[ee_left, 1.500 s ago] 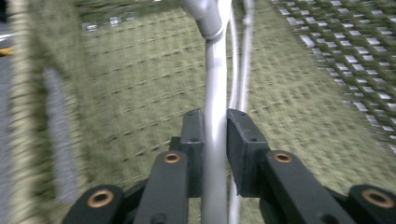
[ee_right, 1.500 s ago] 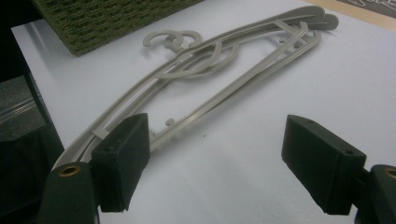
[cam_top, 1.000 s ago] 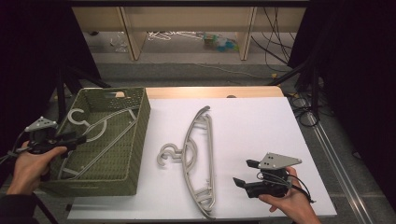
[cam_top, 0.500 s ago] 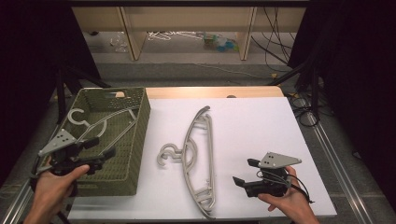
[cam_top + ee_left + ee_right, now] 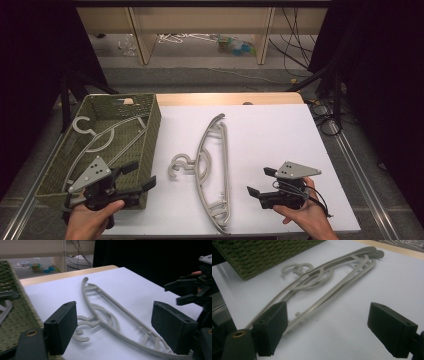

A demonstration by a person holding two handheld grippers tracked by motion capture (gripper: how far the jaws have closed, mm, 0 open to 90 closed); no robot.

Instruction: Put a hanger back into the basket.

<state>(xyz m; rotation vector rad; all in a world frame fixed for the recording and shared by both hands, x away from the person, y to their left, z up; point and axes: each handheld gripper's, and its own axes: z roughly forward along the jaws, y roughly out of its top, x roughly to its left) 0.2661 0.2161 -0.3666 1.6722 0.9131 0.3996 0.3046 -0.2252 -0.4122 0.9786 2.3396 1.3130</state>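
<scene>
Puts the left gripper [image 5: 141, 175] at the basket's [image 5: 154, 131] near right corner, away from the left side where it hung a second ago. Has just been spreading its jaws; stands wide now, with nothing between them. Leaves one grey hanger [image 5: 115, 128] lying loose inside the basket, so counts that one as delivered, by the look of it.

Keeps the right gripper [image 5: 260, 181] where it was, to the right of the basket beyond the stacked hangers [image 5: 198, 167], jaws wide and empty. Places that stack flat on the white sheet [image 5: 280, 135], just right of the basket, hooks turned towards its wall, apart from it.

Points next, probably, to a grasp on the stack. Calls for a lift over the basket's right rim, which stands higher than the sheet. Offers bare sheet on the stack's side away from the basket. Allows little margin at the stack's near end, close to the sheet's front edge.
</scene>
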